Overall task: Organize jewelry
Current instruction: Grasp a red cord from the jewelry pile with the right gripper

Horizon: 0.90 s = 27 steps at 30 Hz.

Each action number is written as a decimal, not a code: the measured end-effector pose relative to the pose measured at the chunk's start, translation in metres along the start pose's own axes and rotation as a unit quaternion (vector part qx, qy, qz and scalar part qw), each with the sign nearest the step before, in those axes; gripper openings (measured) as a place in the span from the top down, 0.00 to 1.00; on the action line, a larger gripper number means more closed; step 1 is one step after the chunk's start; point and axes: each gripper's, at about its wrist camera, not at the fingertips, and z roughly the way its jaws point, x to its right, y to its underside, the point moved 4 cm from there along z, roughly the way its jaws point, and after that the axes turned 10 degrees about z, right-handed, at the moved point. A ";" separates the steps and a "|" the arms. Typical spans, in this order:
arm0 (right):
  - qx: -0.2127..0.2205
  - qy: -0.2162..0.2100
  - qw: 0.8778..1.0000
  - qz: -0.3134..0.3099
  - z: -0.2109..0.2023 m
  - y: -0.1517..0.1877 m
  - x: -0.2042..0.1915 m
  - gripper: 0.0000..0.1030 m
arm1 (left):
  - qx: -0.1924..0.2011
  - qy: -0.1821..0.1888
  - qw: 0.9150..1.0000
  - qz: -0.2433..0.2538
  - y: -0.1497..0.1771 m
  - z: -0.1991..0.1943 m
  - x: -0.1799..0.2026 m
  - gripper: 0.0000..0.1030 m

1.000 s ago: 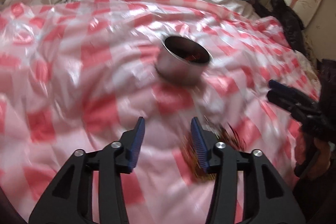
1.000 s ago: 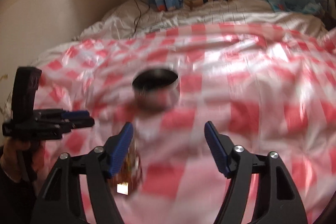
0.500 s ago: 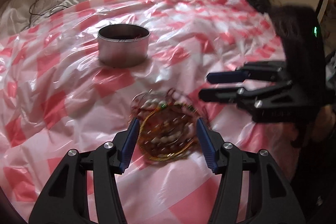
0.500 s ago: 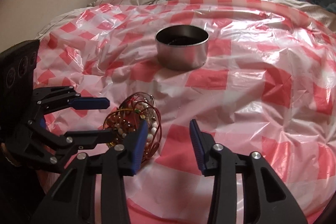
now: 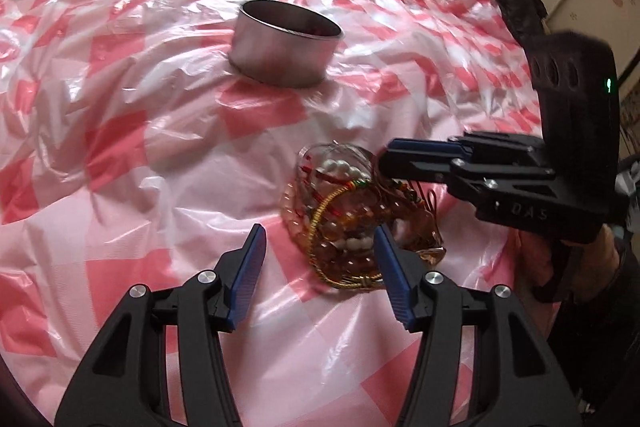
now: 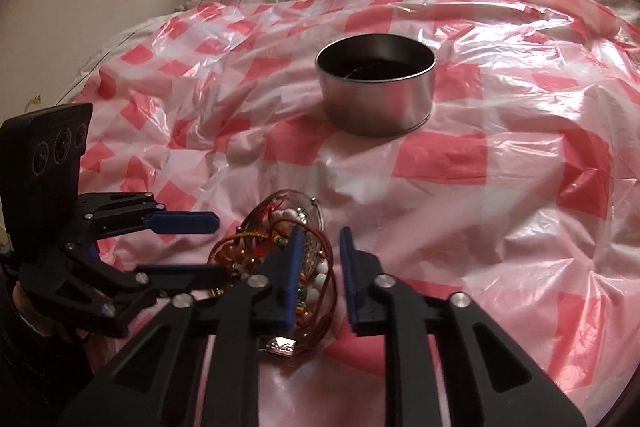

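**Jewelry still heaped on the sheet, tin waiting**

Going left to right in the right wrist view: the left gripper (image 6: 192, 247) is hovering at the pile's edge, fingers standing apart and holding nothing. Beside it, the tangle of bracelets (image 6: 276, 251) is lying on the crinkled, glossy red-checked plastic sheet (image 6: 500, 235): white and amber beads, gold cord, thin brown loops. The right gripper (image 6: 320, 247) has just been closing, its blue ribbed pads now narrow; whether a loop is pinched I cannot tell. Farther off, the round metal tin (image 6: 378, 107) is sitting upright, smooth-walled, dark inside. Judging by this, sorting is barely beginning; most pieces are still awaiting transfer.
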 end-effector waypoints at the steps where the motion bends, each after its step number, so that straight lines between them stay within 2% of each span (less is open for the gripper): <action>1: 0.001 -0.003 1.000 0.000 0.000 0.000 -0.001 0.92 | -0.002 0.003 1.000 0.003 0.000 0.002 0.002 0.49; 2: 0.003 -0.003 1.000 -0.001 -0.001 0.000 -0.001 0.94 | -0.003 0.003 1.000 0.006 0.001 0.003 0.004 0.50; 4: 0.013 0.000 1.000 -0.001 -0.006 -0.001 -0.001 0.96 | -0.004 0.003 1.000 0.009 0.001 0.003 0.006 0.59; 6: 0.026 0.000 1.000 0.006 -0.013 -0.004 0.002 0.96 | -0.006 0.001 1.000 0.010 0.000 0.003 0.004 0.76; 9: 0.038 -0.001 0.999 0.016 -0.021 -0.007 0.008 0.96 | -0.004 -0.005 1.000 0.014 0.000 0.001 0.004 0.85; 12: 0.046 0.001 0.999 0.021 -0.025 -0.009 0.011 0.96 | -0.002 -0.003 1.000 0.015 -0.001 -0.001 0.003 0.90; 17: 0.061 0.005 0.998 0.032 -0.034 -0.013 0.018 0.96 | 0.009 0.013 1.000 0.006 -0.002 -0.009 -0.001 0.90; 24: 0.074 0.016 0.996 0.052 -0.040 -0.016 0.030 0.96 | 0.052 0.072 0.996 -0.022 -0.010 -0.027 -0.005 0.91; 27: 0.084 0.017 0.994 0.061 -0.046 -0.019 0.034 0.96 | 0.057 0.074 0.995 -0.043 -0.011 -0.030 -0.014 0.91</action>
